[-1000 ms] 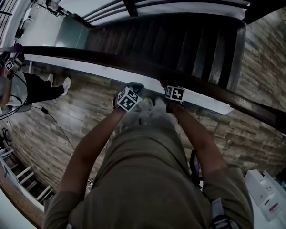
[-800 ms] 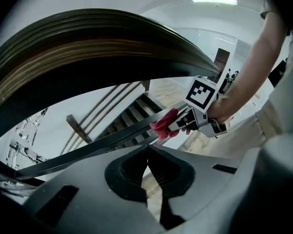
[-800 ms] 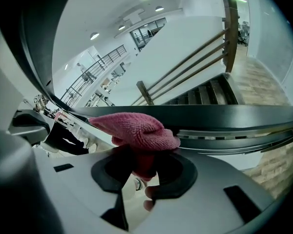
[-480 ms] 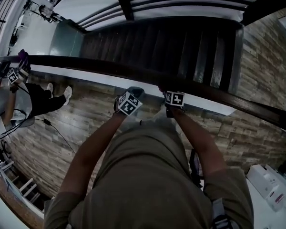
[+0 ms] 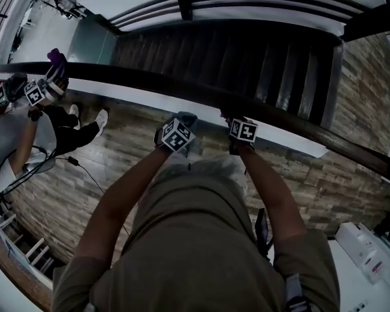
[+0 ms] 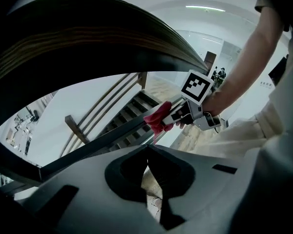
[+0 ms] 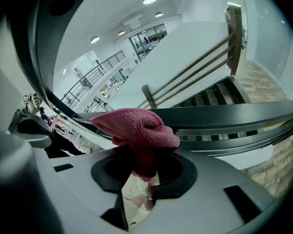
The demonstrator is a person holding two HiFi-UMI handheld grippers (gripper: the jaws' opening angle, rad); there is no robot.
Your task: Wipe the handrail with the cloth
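Head view, grippers: two, one in each hand. The left gripper (image 5: 182, 123) and right gripper (image 5: 233, 119) sit side by side at the near edge of the handrail (image 5: 117, 77).
Head view, handrail: one dark rail, curving from the left edge to the right edge across the frame.
Head view, surroundings: one dark staircase (image 5: 247, 57) drops away beyond the rail. One second person (image 5: 26, 122) stands far left at the same rail, with a purple item (image 5: 56, 62) on it.
Left gripper view, jaws: pressed together, nothing between them.
Left gripper view, handrail: it arches broad and dark above the jaws; contact cannot be judged.
Left gripper view, neighbour: the right gripper shows ahead, its red cloth (image 6: 156, 117) against the rail.
Right gripper view, jaws: narrowly parted and clamped on the cloth's lower fold.
Right gripper view, cloth: one, pinkish-red and knitted. It bunches above the jaws and lies against the handrail running behind it.
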